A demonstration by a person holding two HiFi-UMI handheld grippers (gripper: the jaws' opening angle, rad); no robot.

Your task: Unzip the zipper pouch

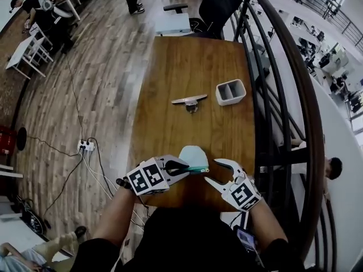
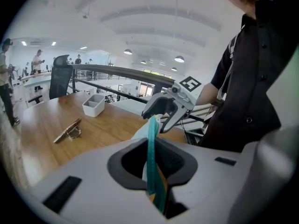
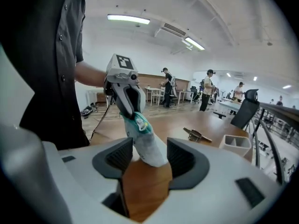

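Head view: the zipper pouch [image 1: 194,155], pale mint with a darker teal zipper strip, is at the near edge of the wooden table [image 1: 187,67]. The left gripper [image 1: 184,168] is on its left side, and the right gripper [image 1: 214,171] is just beside its right.
Left gripper view: the jaws are clamped on the teal zipper strip, which stands upright between them.
Right gripper view: the jaws stand apart. The pale lower end of the pouch hangs tilted between them, and the pads do not press it.
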